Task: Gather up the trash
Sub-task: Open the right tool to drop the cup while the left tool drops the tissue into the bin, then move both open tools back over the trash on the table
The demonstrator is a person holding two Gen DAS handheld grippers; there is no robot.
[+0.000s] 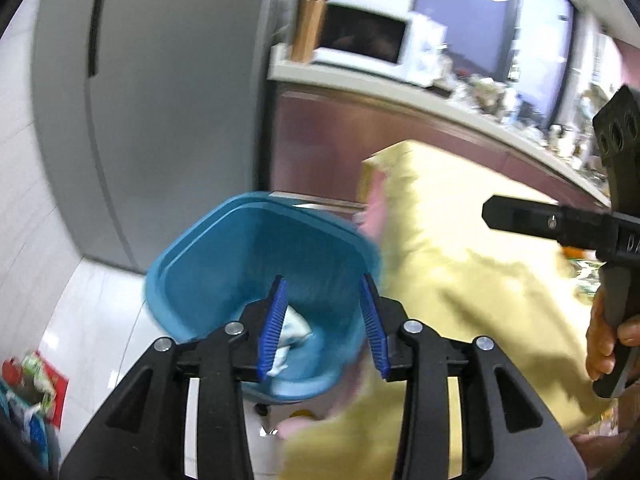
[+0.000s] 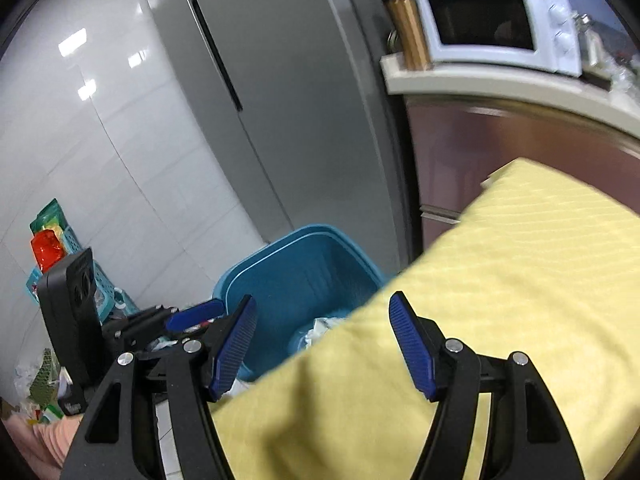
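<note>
A blue plastic bin (image 1: 240, 248) stands on the floor beside a table under a yellow cloth (image 1: 460, 260). Crumpled white trash (image 1: 294, 332) lies at its bottom. My left gripper (image 1: 323, 280) hangs open over the bin's mouth; the trash shows below, between the blue pads, with neither pad pressing on it. In the right wrist view my right gripper (image 2: 324, 298) is open above the cloth's edge (image 2: 520, 280), with nothing between its fingers. The bin (image 2: 296, 264) and its trash (image 2: 320, 328) sit just beyond. The left gripper's blue pad (image 2: 192, 312) shows at lower left.
A grey fridge (image 1: 160, 120) stands behind the bin. A white microwave (image 1: 368, 40) sits on a cluttered counter (image 1: 440, 100). Coloured packets and baskets (image 2: 52, 240) lie on the tiled floor at left. A hand (image 1: 600, 344) holds the right gripper's handle.
</note>
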